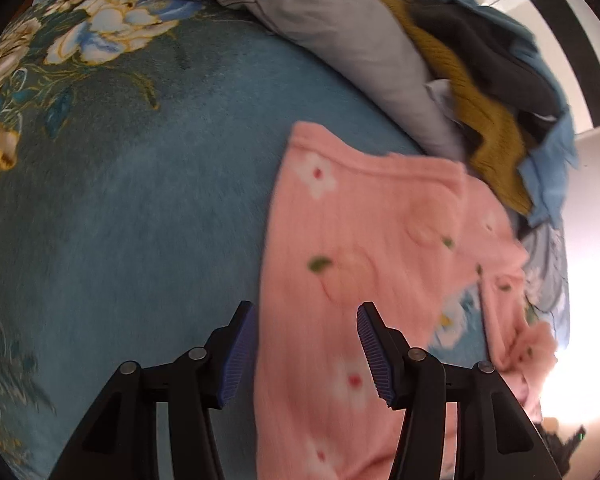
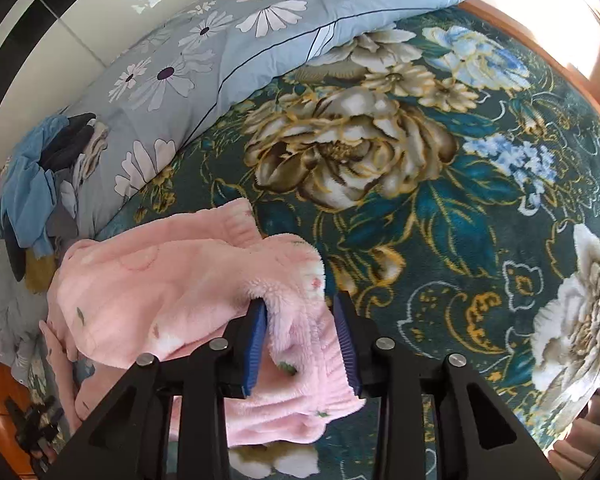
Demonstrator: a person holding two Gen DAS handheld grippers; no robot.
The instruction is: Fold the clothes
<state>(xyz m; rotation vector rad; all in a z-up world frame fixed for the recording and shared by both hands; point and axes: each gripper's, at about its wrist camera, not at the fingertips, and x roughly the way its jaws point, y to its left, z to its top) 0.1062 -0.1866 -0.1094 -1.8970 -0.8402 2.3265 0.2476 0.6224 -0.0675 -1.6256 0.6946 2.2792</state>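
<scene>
A pink fleece garment (image 1: 364, 248) with small flowers lies on the teal floral blanket (image 1: 132, 200). My left gripper (image 1: 306, 354) is open above its near edge, with the fabric lying between and below the blue pads (image 1: 238, 356). In the right wrist view the same pink garment (image 2: 172, 280) is bunched up. My right gripper (image 2: 300, 340) has its jaws partly apart with a fold of the pink fleece between the pads (image 2: 256, 344); whether it grips the fold is unclear.
A pile of other clothes (image 1: 496, 92), mustard, dark and blue, lies behind the pink garment against a grey daisy-print quilt (image 2: 220, 52). The pile shows at the left in the right wrist view (image 2: 44, 184). A wooden bed frame (image 2: 548, 52) borders the blanket.
</scene>
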